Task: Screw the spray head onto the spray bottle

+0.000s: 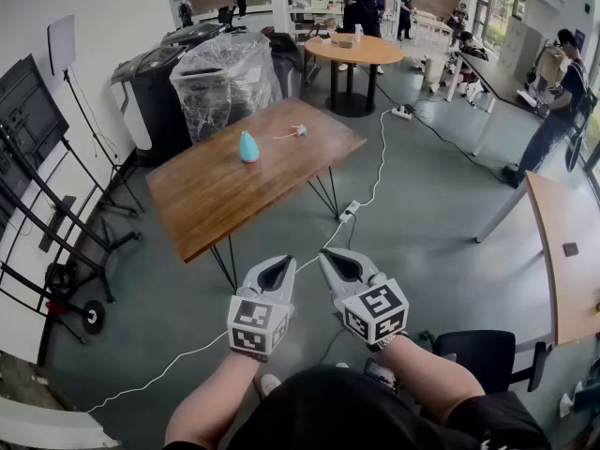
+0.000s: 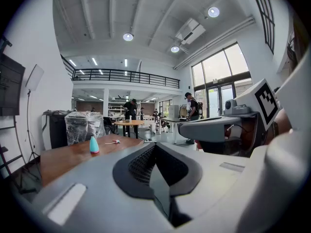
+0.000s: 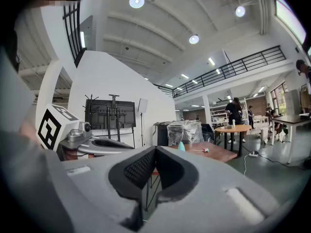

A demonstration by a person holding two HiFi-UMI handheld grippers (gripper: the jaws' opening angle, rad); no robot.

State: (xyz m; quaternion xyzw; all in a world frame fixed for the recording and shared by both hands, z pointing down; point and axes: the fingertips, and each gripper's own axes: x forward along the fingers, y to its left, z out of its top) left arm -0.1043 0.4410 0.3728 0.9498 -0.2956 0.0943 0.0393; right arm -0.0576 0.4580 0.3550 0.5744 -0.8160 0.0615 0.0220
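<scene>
A small light-blue spray bottle [image 1: 248, 146] stands upright on the brown wooden table [image 1: 216, 195], far ahead of me. The spray head [image 1: 299, 130] with its thin tube lies on the table to the bottle's right. The left gripper view shows the bottle [image 2: 94, 145] and the spray head [image 2: 115, 141] far off; so does the right gripper view, with the bottle [image 3: 181, 146] and the spray head [image 3: 206, 150]. My left gripper [image 1: 275, 272] and right gripper [image 1: 334, 262] are held side by side over the floor, well short of the table. Both are shut and hold nothing.
A white cable [image 1: 375, 172] and a power strip [image 1: 349, 211] lie on the floor right of the table. Plastic-wrapped bins [image 1: 225, 78] stand behind it, and a round table [image 1: 366, 50] with people farther back. A screen stand [image 1: 37, 157] is left, another wooden table [image 1: 567, 251] right.
</scene>
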